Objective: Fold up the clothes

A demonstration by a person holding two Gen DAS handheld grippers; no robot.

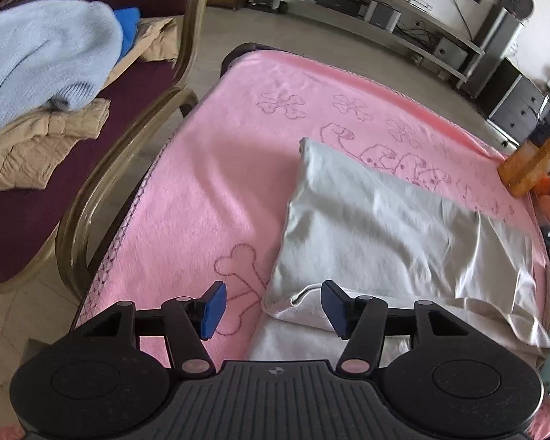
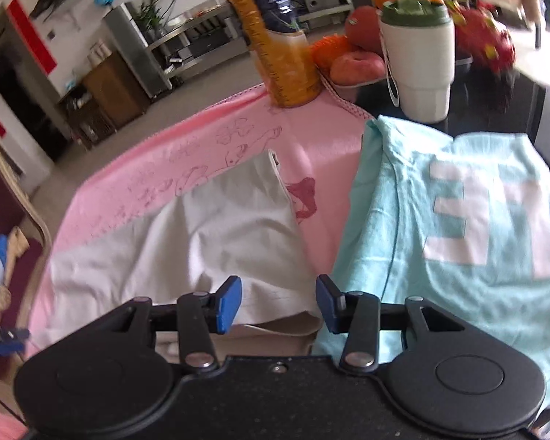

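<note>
A white garment (image 1: 377, 220) lies partly folded on the pink blanket (image 1: 220, 183) that covers the table. My left gripper (image 1: 271, 306) hovers over the garment's near left corner with its blue pads apart. The corner's folded edge lies between them, close to the right pad, and neither pad presses on it. In the right wrist view the same white garment (image 2: 201, 242) spreads across the pink blanket (image 2: 128, 183). My right gripper (image 2: 278, 304) stands open over its near right corner, with cloth below the gap. A mint T-shirt (image 2: 403, 220) with white letters lies just to the right.
A wooden-framed chair with a maroon seat (image 1: 18, 238) stands left of the table, holding a light blue sweater (image 1: 36, 58) and a beige jacket (image 1: 36, 146). At the table's far right stand an orange bottle (image 2: 275, 36), a white cup (image 2: 418, 66) and fruit (image 2: 355, 62).
</note>
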